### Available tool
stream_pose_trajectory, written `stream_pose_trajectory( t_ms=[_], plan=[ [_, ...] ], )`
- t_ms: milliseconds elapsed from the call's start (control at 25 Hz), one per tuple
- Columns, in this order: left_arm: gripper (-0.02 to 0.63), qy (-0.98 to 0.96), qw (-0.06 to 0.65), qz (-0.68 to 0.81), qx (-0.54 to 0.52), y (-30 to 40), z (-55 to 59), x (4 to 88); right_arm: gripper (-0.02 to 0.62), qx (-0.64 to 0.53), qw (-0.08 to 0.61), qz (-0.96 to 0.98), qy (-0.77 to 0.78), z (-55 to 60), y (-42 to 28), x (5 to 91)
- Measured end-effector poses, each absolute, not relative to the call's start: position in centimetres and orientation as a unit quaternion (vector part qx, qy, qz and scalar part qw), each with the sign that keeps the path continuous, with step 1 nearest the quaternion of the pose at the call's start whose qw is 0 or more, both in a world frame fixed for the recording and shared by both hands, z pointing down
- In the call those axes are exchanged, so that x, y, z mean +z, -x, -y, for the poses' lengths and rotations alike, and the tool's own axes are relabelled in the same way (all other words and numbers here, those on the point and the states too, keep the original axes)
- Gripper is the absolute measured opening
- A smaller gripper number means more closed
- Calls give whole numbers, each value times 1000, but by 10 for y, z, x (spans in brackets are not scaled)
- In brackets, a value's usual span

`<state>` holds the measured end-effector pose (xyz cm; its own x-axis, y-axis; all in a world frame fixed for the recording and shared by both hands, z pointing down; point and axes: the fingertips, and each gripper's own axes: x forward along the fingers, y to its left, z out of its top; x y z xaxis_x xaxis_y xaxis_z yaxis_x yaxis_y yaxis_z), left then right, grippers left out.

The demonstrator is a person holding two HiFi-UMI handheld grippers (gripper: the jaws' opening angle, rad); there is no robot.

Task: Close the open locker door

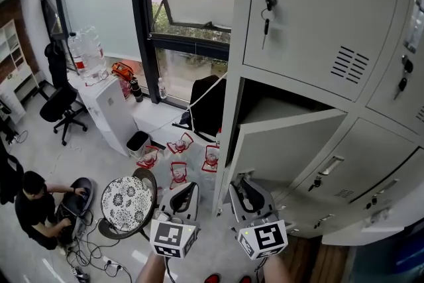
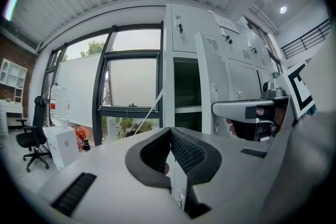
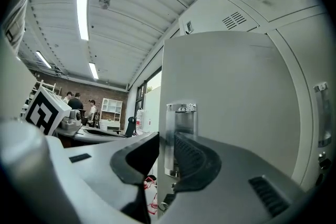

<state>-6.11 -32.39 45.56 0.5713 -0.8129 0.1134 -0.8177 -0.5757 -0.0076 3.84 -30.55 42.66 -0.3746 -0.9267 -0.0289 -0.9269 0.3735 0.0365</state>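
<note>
At the lower centre of the head view, the right gripper point(image 1: 242, 186) pointed at the lower left corner of the open locker door point(image 1: 291, 142), with its marker cube point(image 1: 263, 238) close to the bottom edge of the frame. In the right gripper view the jaws stood a narrow way apart with nothing clamped between them. The door's free edge ran down the middle of that frame through the gap, and a metal latch plate point(image 3: 181, 115) showed just above the jaw on the right. Whether the tips touched the door could not be told. The door's grey face filled the right half of that view.

Just left of the right gripper in the head view, the left gripper point(image 1: 187, 193) hung beside the door and apart from it. In the left gripper view its pads met at the tips at the lower centre of the frame, holding nothing.

Beyond the grippers, the door stood swung out from a dark compartment point(image 1: 265, 99) in the middle of the head view. The locker bank point(image 1: 311, 43) took up the right side of that frame, and keys point(image 1: 266, 18) hung from the lock of the closed door above the compartment. A window point(image 1: 192, 3) sat at the upper centre. At the left were an office chair point(image 1: 59, 106) and a white cabinet point(image 1: 106, 106) bearing water bottles point(image 1: 86, 53). In the lower left a person point(image 1: 36, 209) crouched on the floor near a round patterned seat point(image 1: 126, 202).
</note>
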Motion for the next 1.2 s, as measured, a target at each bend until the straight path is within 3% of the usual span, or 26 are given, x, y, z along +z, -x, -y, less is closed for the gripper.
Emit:
stream_pose_trajectory(
  t_ms=[1200],
  plan=[
    [21,-885,36,461,55,50,370,466,87,4,3,-807,590,401,-50,430]
  ],
)
